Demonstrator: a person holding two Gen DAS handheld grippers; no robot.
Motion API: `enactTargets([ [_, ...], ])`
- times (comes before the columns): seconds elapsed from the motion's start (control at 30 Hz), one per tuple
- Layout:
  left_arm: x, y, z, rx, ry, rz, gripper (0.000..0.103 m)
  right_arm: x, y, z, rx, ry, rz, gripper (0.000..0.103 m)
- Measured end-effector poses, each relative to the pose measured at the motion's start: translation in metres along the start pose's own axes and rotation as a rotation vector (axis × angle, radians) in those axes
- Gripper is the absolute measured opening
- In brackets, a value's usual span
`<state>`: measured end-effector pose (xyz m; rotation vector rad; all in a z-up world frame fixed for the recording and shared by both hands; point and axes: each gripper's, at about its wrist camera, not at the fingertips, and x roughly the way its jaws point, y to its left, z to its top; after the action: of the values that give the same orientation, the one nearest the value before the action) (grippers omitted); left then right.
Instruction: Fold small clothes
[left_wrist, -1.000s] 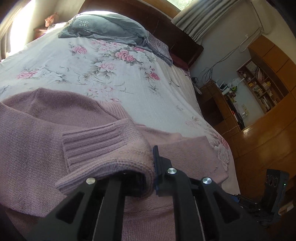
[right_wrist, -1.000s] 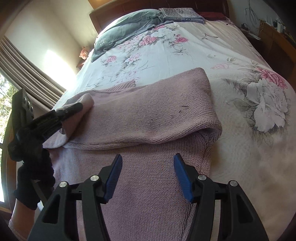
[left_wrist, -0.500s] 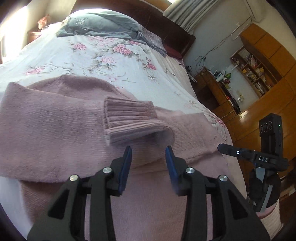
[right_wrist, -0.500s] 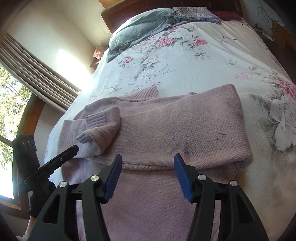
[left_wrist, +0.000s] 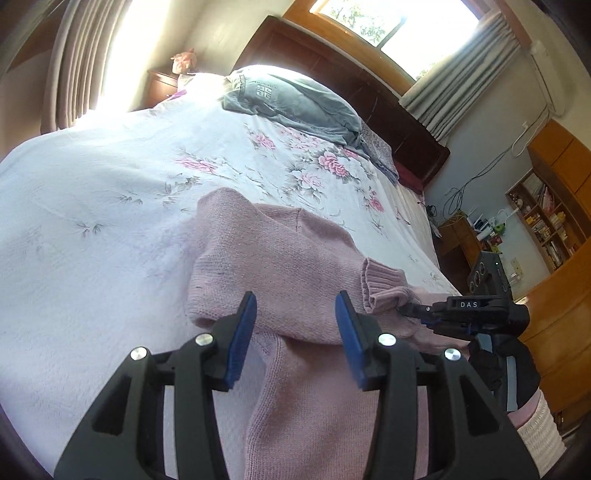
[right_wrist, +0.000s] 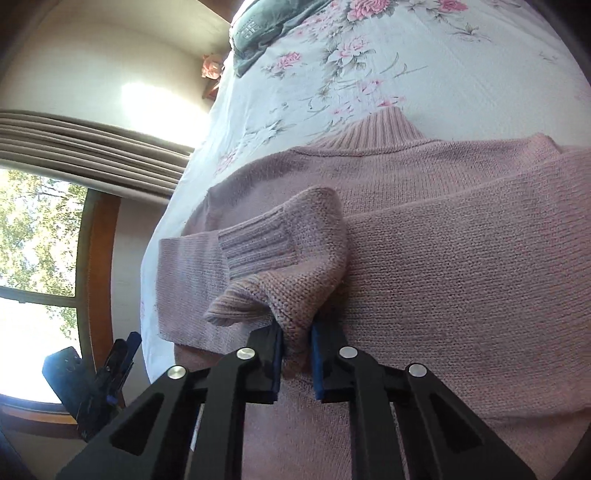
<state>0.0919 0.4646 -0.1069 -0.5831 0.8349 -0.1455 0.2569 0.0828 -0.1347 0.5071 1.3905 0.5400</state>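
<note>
Sweater (left_wrist: 280, 258) folding is partway along: the pink knit lies flat on the bed (left_wrist: 92, 229), both sleeves brought across the chest, hem end nearest the cameras.

Going left to right, the left gripper (left_wrist: 295, 332) hangs spread wide and empty just above the folded sleeve, near the garment's left edge. To its right, the ribbed cuff (right_wrist: 258, 243) of the other sleeve is bunched and lifted, and the right gripper (right_wrist: 297, 354) is pinched narrow on a fold of knit just behind that cuff.

To finish this step well, I would carry the pinched sleeve low across the chest and lay it straight, cuff flat rather than curled, before letting go. A thick knit like this tends to spring back and hump, so a light press or a smoothing drag with the free left gripper would likely help. Pulling too high risks dragging the sleeve beneath out of line.

As for writing, the right gripper's body, seen from the left wrist, reads "DAS" in white. The grey pillow (left_wrist: 295, 103) at the headboard carries a pale square emblem with small lettering under it, too small to read.
</note>
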Motion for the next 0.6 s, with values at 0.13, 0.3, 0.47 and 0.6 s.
enactTargets([
  [0.13, 0.002, -0.007, 0.009, 0.017, -0.012, -0.006, 0.043, -0.056, 0.003, -0.007, -0.058, -0.127, -0.041, 0.011],
  [0.3, 0.031, -0.035, 0.01, 0.083, 0.025, -0.018, 0.047, -0.081, -0.023, -0.013, -0.053, -0.138, -0.193, 0.014],
  [0.47, 0.085, -0.04, -0.002, 0.115, 0.174, 0.063, 0.046, -0.072, -0.04, -0.024, -0.093, -0.115, -0.301, 0.028],
  [0.6, 0.08, -0.049, 0.0, 0.138, 0.164, 0.05, 0.046, -0.091, -0.013, -0.033, -0.224, -0.174, -0.281, 0.03],
])
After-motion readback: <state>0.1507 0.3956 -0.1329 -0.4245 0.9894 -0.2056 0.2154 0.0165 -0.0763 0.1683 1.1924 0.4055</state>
